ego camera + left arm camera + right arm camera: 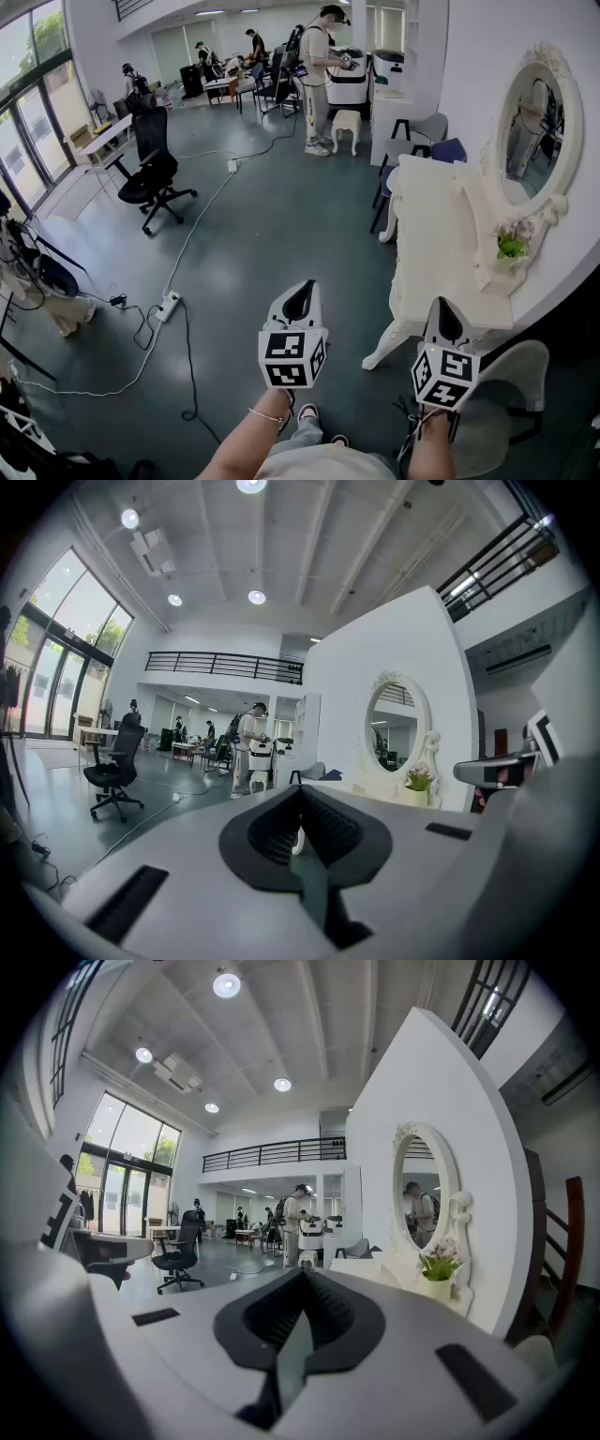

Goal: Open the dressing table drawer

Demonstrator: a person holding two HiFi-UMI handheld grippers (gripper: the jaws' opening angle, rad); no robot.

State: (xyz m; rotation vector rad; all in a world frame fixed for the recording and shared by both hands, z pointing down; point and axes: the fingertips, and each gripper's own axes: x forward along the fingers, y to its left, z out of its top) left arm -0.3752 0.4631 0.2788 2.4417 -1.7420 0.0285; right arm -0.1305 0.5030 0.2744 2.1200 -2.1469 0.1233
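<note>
The white dressing table [433, 220] stands along the right wall, under an oval mirror [532, 131] and with a small potted plant [512, 246] on its shelf. I cannot make out its drawer front from here. My left gripper [302, 292] hovers over the grey floor left of the table's near leg, shut and empty. My right gripper [441, 311] hangs just short of the table's near end, also shut with nothing in it. Both gripper views look roughly level along the table [370, 785] [370, 1267] toward the mirror [396, 726] [422, 1199]; the jaws [300, 832] [302, 1321] stand pressed together.
A grey chair [514, 394] sits at the lower right beside the table. A black office chair [153, 173] and a power strip [169, 306] with cables lie on the floor to the left. A person [317, 75] stands by a white stool [347, 129] at the far end.
</note>
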